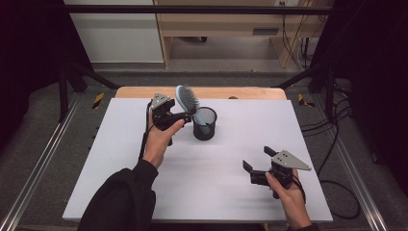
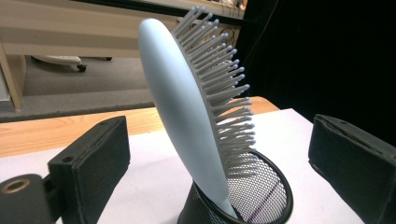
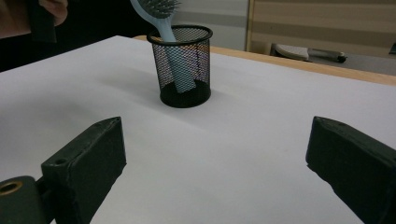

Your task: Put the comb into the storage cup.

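- The pale blue plastic hairbrush with grey bristles (image 2: 187, 112) is seen standing handle-down in the black wire-mesh cup (image 1: 205, 123), tilted so that its head leans over the rim toward the far edge of the white table top (image 1: 120, 159).
- The left gripper (image 1: 190, 114) is held just beside the brush, its jaws spread wide on either side of the head with neither pad pressing on it; the brush is judged to be released and resting on the cup alone.
- The step in hand is judged to be a clean withdrawal: the jaws are best kept wide and drawn straight back along their own line, so that no pad catches the bristles or the cup's rim.
- A sideways sweep is to be avoided, since the light cup may be tipped by the leaning brush.
- The right gripper (image 1: 256, 166) is held near the table's near right corner, well apart from the cup, its jaws likewise spread with nothing between them.
- The cup stands near the middle of the far edge, where a wooden strip (image 1: 250, 93) borders the white top; little room is left behind it.
- Wide bare surface is left toward the near edge and both side edges, so retreat toward the near left is judged safest.
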A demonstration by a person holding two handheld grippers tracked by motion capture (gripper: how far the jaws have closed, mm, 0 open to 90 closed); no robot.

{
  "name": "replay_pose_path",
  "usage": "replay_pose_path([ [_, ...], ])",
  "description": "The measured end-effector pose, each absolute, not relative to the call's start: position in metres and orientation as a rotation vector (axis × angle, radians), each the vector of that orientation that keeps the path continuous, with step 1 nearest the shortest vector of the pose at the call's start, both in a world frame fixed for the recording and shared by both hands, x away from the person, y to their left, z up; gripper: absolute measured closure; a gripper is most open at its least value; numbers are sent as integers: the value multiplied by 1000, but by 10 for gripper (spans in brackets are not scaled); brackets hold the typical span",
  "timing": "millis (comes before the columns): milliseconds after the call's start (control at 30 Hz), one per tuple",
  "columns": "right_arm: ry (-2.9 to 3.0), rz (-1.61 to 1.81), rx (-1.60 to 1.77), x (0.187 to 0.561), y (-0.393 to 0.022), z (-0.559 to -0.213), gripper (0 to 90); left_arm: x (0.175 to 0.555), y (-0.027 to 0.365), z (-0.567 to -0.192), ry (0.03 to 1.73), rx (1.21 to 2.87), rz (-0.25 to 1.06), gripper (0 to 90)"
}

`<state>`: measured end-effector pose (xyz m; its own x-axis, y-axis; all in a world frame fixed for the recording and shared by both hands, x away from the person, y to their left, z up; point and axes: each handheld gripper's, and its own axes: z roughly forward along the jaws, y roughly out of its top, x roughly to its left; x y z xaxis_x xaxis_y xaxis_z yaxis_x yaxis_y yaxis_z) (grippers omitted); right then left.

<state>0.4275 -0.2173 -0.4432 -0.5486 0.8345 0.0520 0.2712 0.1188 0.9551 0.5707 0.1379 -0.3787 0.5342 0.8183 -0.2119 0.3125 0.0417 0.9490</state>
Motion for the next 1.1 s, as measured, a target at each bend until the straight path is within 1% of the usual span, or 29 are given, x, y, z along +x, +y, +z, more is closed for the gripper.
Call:
replay_pose_path([
  [333,1889,1441,1064,430,-216,-443,48,553,153,-379,990,1540,506,56],
  [533,1880,1420,1094,432,-212,-447,32,547,165,-378,1003,1509,514,36],
  [1100,1815,1407,1094,428,-215,-444,46,528,195,-367,1011,1478,542,32],
])
